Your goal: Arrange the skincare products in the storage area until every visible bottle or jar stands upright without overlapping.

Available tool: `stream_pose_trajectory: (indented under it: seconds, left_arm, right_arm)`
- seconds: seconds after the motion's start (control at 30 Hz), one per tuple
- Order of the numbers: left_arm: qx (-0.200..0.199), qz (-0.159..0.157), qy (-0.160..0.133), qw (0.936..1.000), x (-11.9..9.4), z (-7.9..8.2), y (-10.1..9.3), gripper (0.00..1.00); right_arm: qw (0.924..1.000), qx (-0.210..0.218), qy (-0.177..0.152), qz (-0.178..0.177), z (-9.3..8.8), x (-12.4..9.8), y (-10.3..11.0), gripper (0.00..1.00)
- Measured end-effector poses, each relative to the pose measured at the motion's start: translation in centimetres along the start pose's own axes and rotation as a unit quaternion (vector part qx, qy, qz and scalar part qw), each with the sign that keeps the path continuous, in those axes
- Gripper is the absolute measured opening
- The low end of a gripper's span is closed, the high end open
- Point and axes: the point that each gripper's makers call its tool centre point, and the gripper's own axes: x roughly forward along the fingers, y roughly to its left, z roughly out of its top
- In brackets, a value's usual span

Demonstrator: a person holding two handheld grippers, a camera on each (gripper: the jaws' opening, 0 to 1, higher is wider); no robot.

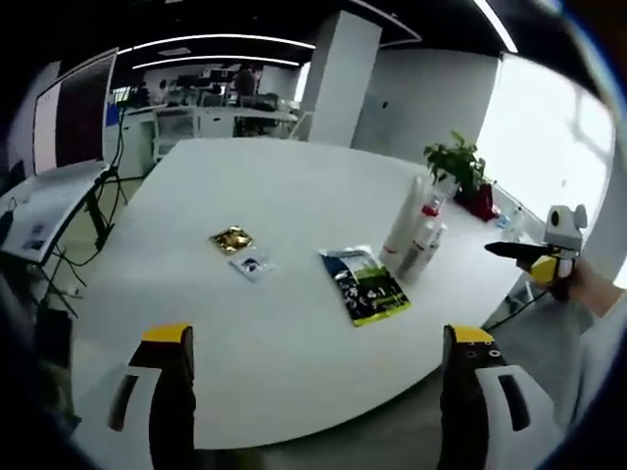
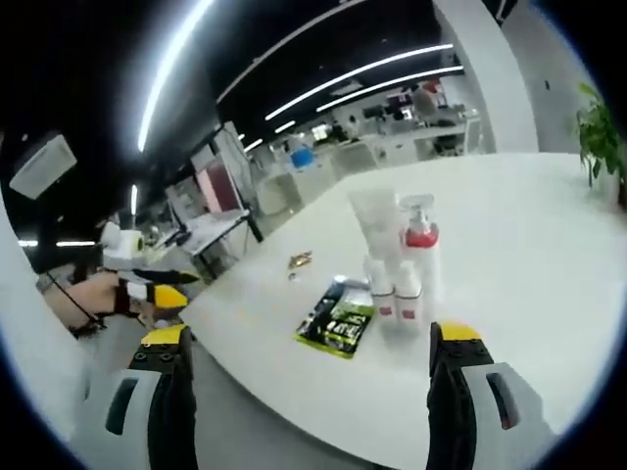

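Observation:
A tight cluster of white skincare bottles (image 1: 415, 238) (image 2: 397, 264) stands near the table's edge: a tall white tube (image 2: 375, 227), a pump bottle with a red collar (image 2: 421, 240) and two small bottles (image 2: 392, 294) in front. They look upright and close together. My left gripper (image 1: 318, 392) is open and empty, held back from the near table edge. My right gripper (image 2: 313, 392) is open and empty too, short of the bottles; it also appears at the right of the left gripper view (image 1: 537, 255), held in a hand.
On the white table (image 1: 274, 186) lie a green-and-blue pouch (image 1: 364, 286) (image 2: 339, 318), a gold packet (image 1: 232, 239) (image 2: 299, 260) and a small packet (image 1: 253, 264). A potted plant (image 1: 456, 162) (image 2: 598, 127) stands beyond the bottles. Desks and monitors fill the room behind.

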Motion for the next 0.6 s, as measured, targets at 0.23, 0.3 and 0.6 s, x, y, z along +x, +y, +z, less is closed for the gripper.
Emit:
stream_pose_trajectory:
  seconds: [0.23, 0.3, 0.6]
  left_arm:
    - [-0.004, 0.004, 0.024, 0.9997, 1.7, -0.5, 0.0, 0.99]
    - [-0.008, 0.007, 0.029, 0.9995, 2.2, -0.5, 0.1, 0.99]
    - [-0.036, 0.047, 0.080, 0.9950, 5.4, -2.1, 1.4, 0.99]
  right_arm:
    - [1.0000, 0.003, 0.004, 0.001, -0.1, 0.0, -0.1, 0.99]
    - [1.0000, 0.009, 0.002, 0.001, -0.1, 0.0, -0.2, 0.99]
    - [0.9997, 0.022, 0.008, 0.000, -0.4, 0.0, -0.2, 0.99]
